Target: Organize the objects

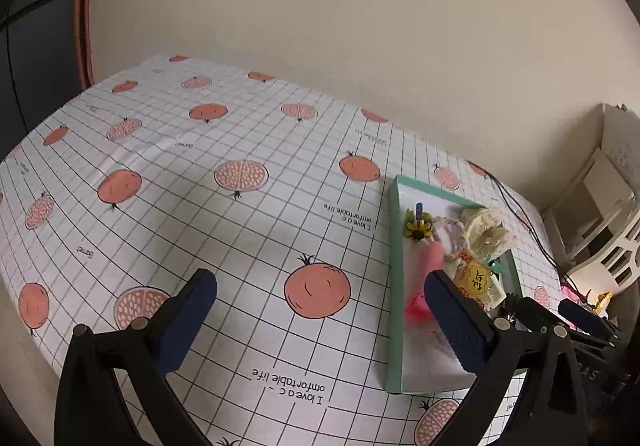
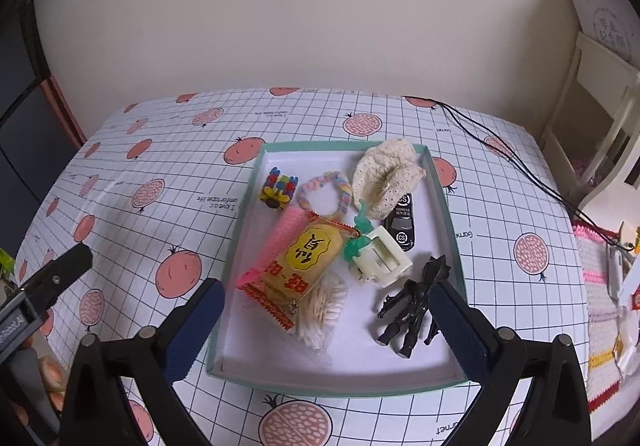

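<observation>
One tray (image 2: 442, 198), one snack packet (image 2: 304, 266), one black figurine (image 2: 412, 302)

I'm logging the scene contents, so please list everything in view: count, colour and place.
Tray: one, mint green rim, white inside, on the table.
Tablecloth: one, white grid with orange fruit prints, covering the table.
Snack packet: one, yellow and red, tray middle.
Pink comb: one, partly under the packet.
Crochet pouch: one, cream, tray far right.
Braided hair tie: one, pastel, tray far side.
Hair clip: one, cream, tray middle.
Black figurine: one, tray near right.
Cotton swabs: one bag, white, near the packet.
Black cable: thin, table far right.
Left gripper: black with blue pads, open.
Right gripper: same, open over the tray.
</observation>
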{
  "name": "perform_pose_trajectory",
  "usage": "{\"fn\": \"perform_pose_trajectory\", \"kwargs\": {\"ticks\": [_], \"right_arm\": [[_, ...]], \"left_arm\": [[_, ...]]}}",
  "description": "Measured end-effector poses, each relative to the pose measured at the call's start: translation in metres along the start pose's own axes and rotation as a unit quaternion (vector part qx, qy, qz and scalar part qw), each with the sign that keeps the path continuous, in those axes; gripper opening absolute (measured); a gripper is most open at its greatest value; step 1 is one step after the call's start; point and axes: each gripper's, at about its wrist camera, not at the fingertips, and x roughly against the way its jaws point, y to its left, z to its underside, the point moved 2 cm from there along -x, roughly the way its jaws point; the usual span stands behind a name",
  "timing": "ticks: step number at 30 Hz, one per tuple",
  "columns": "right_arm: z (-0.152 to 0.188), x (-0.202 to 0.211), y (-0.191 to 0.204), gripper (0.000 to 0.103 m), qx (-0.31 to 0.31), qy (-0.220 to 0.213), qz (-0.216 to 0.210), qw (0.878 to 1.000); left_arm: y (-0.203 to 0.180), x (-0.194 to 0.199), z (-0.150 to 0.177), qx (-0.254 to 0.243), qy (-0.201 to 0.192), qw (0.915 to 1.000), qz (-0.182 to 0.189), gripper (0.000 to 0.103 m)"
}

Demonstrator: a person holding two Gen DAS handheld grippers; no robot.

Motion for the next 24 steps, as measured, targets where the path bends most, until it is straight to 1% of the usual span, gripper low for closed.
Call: {"fn": "perform_pose_trajectory", "kwargs": {"ticks": [3,6,10,12,15,19,21,24], "right_arm": [[0.004,0.003,0.002,0.103,-0.003,-0.001,-0.004,1.0],[0.008,0.008,0.004,0.103,0.0,-0.008,0.0,1.0],[0.016,0.015,-0.003,0.103,-0.019,-0.015,-0.006,1.0],[0.019,0.017,-0.005,0.103,-0.018,-0.017,0.001,1.0],[0.027,0.021,-0.007,0.103,-0.016,-0.02,0.01,1.0],[0.038,0.026,-0.009,0.103,-0.021,-0.028,0.01,0.999],[0.043,0.028,-0.008,0.103,-0.019,-0.032,0.009,0.999],[0.052,0.031,-0.01,0.103,-0.023,-0.037,0.011,0.999]], "left_arm": [[0.001,0.007,0.0,-0.006,-0.008,0.9999,0.0,0.103],[0.001,0.015,0.001,-0.02,-0.021,0.9995,-0.011,0.103],[-0.002,0.024,0.005,-0.039,-0.036,0.9986,-0.008,0.103],[-0.004,0.027,0.009,-0.051,-0.044,0.9977,-0.008,0.103],[-0.008,0.029,0.02,-0.07,-0.054,0.9959,-0.018,0.103],[-0.01,0.023,0.044,-0.092,-0.046,0.9945,-0.021,0.103],[-0.009,0.02,0.054,-0.093,-0.042,0.9945,-0.021,0.103],[-0.005,0.013,0.067,-0.098,-0.029,0.9943,-0.03,0.103]]}}
